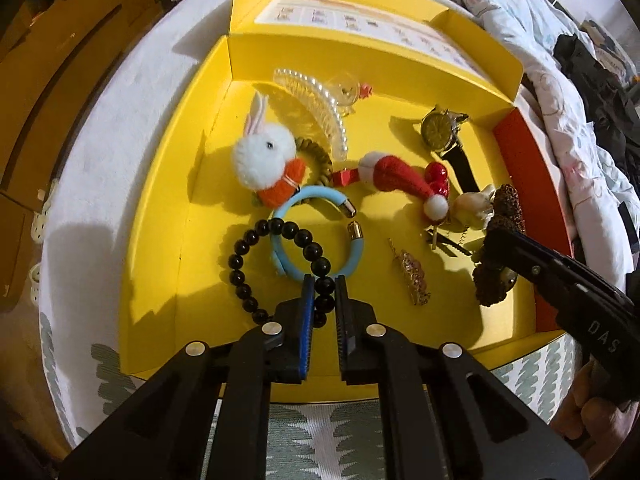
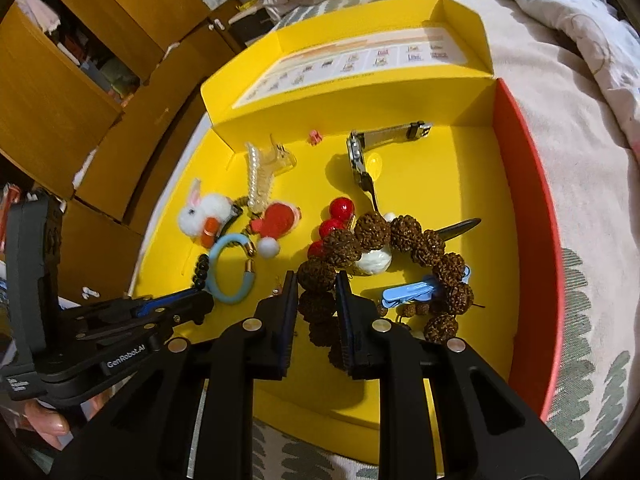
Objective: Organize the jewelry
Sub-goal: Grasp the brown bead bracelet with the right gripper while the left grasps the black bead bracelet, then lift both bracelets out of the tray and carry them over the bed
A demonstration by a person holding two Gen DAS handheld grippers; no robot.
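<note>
A yellow box (image 1: 168, 240) on a bed holds jewelry. My left gripper (image 1: 323, 280) is shut on a black bead bracelet (image 1: 240, 256) that overlaps a light blue bangle (image 1: 280, 256). My right gripper (image 2: 316, 278) is shut on a bracelet of large brown rough beads (image 2: 404, 232); that bracelet also shows in the left wrist view (image 1: 506, 204). Around them lie a white rabbit hair tie (image 1: 264, 156), a pearl claw clip (image 1: 316, 108), a Santa hat clip (image 1: 396, 176), red beads (image 2: 342, 208), a watch (image 1: 440, 130), a gold brooch (image 1: 414, 278) and a blue clip (image 2: 412, 290).
The box has a raised yellow lid (image 2: 360, 64) with a printed sheet at the back and a red right wall (image 2: 532, 208). A quilt (image 2: 568, 20) lies to the right. Wooden cabinets (image 2: 60, 100) stand to the left.
</note>
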